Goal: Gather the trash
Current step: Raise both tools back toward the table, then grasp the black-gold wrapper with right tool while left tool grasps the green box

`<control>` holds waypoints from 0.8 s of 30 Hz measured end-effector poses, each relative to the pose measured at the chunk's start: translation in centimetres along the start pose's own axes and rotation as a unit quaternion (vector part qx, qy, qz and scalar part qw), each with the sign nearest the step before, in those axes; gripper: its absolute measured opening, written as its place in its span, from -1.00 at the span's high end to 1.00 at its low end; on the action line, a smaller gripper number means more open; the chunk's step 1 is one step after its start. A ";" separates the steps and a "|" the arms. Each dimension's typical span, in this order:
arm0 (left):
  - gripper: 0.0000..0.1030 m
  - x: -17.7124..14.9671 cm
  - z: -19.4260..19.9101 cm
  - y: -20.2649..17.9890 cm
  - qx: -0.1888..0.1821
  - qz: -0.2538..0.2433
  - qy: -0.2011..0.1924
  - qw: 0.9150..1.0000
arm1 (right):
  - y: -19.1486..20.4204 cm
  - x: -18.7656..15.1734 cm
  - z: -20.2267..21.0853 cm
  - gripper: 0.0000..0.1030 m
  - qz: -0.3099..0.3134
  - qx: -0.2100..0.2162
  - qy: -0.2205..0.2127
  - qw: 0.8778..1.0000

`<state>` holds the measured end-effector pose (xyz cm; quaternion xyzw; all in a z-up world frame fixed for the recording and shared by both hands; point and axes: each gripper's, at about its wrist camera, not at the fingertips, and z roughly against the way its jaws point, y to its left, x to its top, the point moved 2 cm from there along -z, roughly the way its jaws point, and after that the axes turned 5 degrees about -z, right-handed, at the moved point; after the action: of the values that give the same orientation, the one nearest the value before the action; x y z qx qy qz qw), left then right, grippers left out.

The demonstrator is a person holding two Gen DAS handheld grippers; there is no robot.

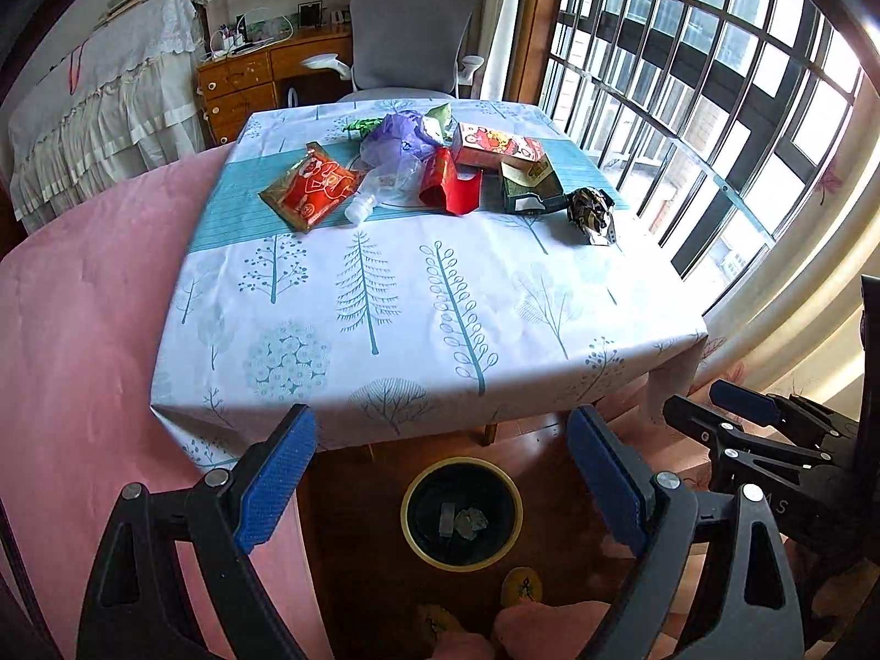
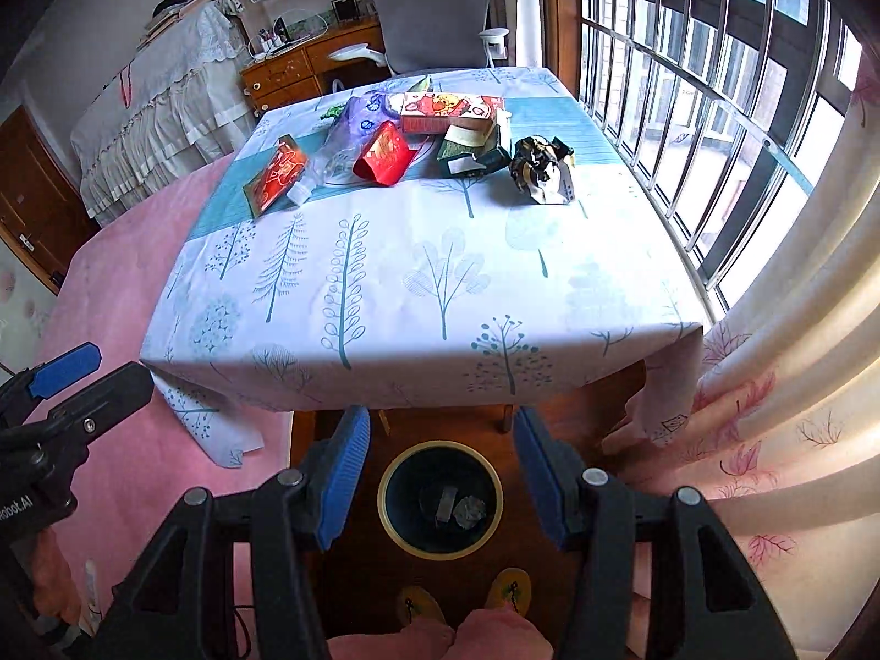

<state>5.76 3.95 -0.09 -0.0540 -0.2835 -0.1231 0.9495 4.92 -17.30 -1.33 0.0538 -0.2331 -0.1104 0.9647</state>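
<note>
While both grippers hang spread and empty over the bin, the left gripper and right gripper have most of the job ahead: two scraps lie in the bin, yet across the table remain, left to right, an orange packet, plastic bottle, red wrapper, cartoon box, green carton and crumpled foil.

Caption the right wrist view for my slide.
Open right tongs hover over the trash bin; wrappers and cartons litter the tablecloth.
</note>
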 end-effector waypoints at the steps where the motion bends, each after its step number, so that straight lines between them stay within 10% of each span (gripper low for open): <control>1: -0.75 0.7 0.0 -0.3 -0.001 -0.004 -0.005 1.000 | -0.2 0.8 0.2 -0.07 0.000 -0.002 -0.006 1.000; 13: -0.75 11.9 -5.8 -3.6 -0.001 -0.017 -0.042 0.999 | -7.3 14.8 -5.9 -0.06 -0.021 -0.009 -0.016 1.000; 24: -0.74 20.5 -18.9 -6.4 0.002 0.057 0.034 0.998 | -11.1 22.6 -19.3 -0.07 0.021 0.076 0.098 0.992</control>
<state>30.62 -9.61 -4.29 -0.0643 -0.2482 -0.0699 0.9641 31.38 -32.44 -10.27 0.1322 -0.1466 -0.0660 0.9781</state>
